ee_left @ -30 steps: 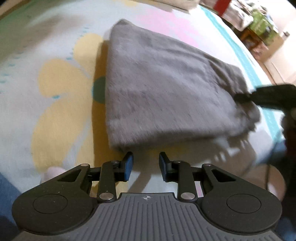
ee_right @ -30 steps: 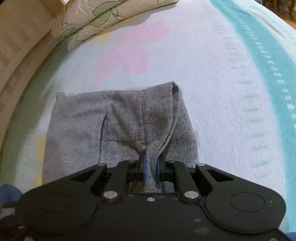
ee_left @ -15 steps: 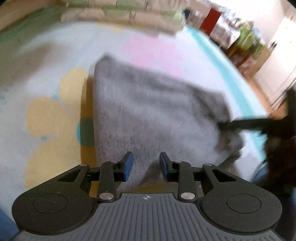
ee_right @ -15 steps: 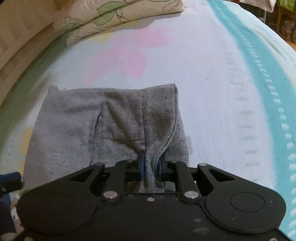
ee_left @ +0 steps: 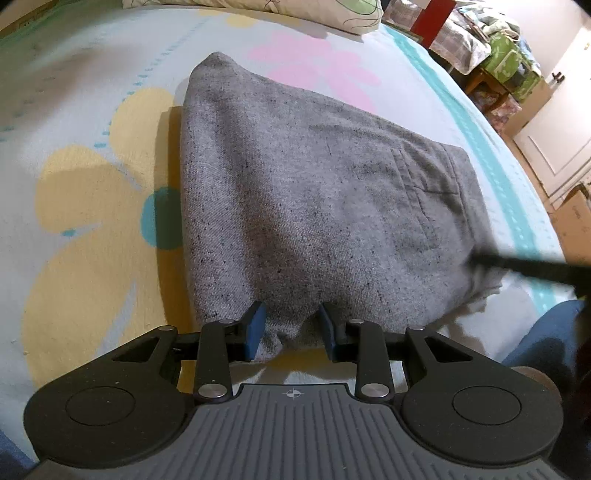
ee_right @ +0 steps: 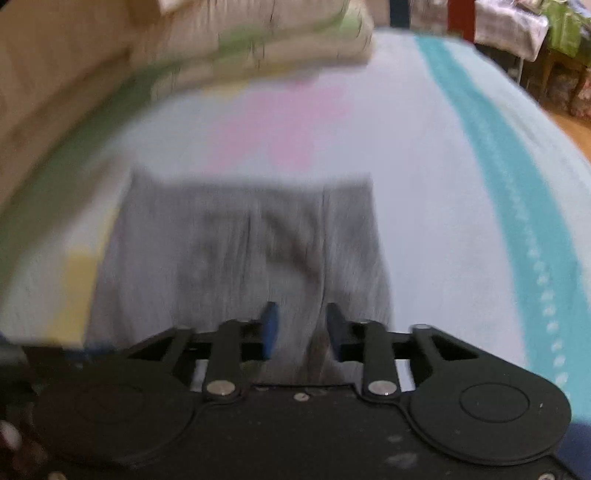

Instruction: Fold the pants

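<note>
The grey pants [ee_left: 314, 206] lie folded into a compact block on the flowered bedspread [ee_left: 85, 192], pillows [ee_right: 266, 40] at the far end.

Left gripper [ee_left: 290, 330]: jaws wide, straddling the near hem, nothing clamped.

Right gripper [ee_right: 299, 328]: jaws wide over the near right corner; view blurred.

Judgement: for 1 clean fold, both grippers should close on all layers at the near edge, lifting evenly.

A flower-printed bed cover [ee_left: 92, 177] carries folded grey pants [ee_left: 314, 206] and pillows [ee_left: 280, 9].
</note>
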A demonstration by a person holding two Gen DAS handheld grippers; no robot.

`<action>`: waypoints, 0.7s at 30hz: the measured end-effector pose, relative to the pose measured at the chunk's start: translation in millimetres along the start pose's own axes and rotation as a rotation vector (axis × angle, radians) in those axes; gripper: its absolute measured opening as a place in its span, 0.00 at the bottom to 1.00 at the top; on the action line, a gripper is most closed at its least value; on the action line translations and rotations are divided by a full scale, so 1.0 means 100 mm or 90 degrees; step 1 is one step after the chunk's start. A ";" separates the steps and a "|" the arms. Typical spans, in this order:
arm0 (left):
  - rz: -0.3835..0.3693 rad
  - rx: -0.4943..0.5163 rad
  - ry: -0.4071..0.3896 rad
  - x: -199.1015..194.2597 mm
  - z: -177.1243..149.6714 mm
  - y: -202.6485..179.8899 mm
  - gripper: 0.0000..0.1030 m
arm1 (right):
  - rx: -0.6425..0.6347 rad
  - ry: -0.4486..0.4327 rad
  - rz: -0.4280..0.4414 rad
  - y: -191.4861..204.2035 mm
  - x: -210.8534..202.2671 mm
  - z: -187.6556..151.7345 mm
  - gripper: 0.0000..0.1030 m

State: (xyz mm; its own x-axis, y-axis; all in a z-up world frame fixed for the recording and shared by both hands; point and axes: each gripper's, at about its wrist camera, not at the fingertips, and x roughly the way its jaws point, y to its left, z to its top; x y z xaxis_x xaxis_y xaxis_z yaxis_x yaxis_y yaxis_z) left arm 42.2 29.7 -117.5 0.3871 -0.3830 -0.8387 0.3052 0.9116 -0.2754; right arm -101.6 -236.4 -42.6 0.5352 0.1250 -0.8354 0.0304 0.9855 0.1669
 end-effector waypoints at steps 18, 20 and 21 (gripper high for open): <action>0.022 0.028 -0.066 -0.27 0.28 -0.05 0.31 | 0.066 0.022 0.027 -0.20 0.16 -0.30 0.35; 0.039 0.041 -0.076 -0.25 0.48 -0.04 0.32 | 0.078 0.019 0.039 -0.24 0.16 -0.31 0.38; 0.047 0.046 -0.081 -0.22 0.58 -0.03 0.32 | 0.085 0.019 0.045 -0.25 0.15 -0.31 0.39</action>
State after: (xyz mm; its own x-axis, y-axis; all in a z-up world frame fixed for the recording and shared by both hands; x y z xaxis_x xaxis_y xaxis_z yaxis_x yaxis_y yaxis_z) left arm 82.9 26.6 -71.3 0.5164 -0.3352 -0.7880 0.3316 0.9267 -0.1768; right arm -120.6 -255.7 -75.4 0.5152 0.1993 -0.8336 0.1058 0.9504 0.2926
